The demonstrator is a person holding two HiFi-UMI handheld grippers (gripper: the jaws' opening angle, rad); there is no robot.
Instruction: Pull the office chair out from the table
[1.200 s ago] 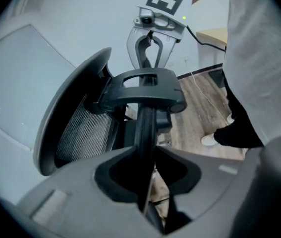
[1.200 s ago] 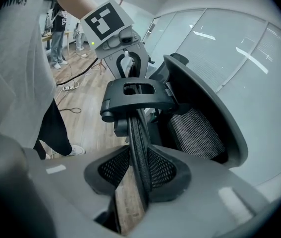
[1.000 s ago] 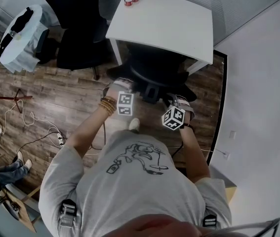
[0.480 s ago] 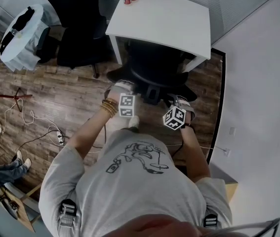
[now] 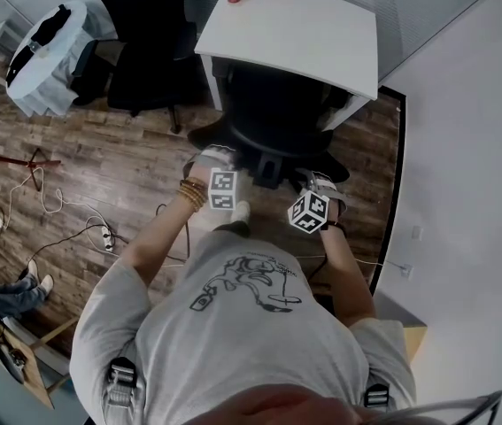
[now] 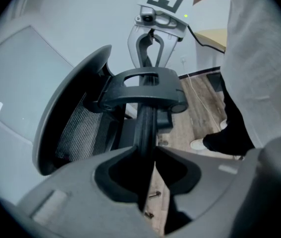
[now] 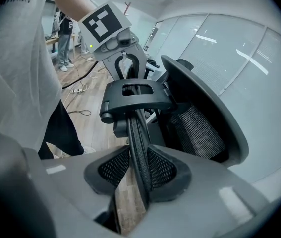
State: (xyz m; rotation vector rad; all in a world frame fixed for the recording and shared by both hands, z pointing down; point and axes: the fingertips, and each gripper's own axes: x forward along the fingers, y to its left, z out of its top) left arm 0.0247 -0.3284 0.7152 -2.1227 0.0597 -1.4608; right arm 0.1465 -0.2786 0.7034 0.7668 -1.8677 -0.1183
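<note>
Black mesh-backed office chair (image 5: 277, 118): stands on the brown wood-plank floor (image 5: 127, 175), seat partly under the near edge of the white rectangular table (image 5: 308, 38), backrest toward the person. Left gripper (image 6: 147, 150): jaws clenched on the thin black top rim of the backrest, left of the centre bracket. Right gripper (image 7: 139, 165): jaws clamped on the same rim on the right, mesh edge pinched between the pads. Both grippers angled downward, close in front of the person's torso.

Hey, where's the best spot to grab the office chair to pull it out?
The backrest's thin top rim, from behind, one tool per side: the chair is tucked under the table, back facing out. The left tool and right tool clamp there.
</note>
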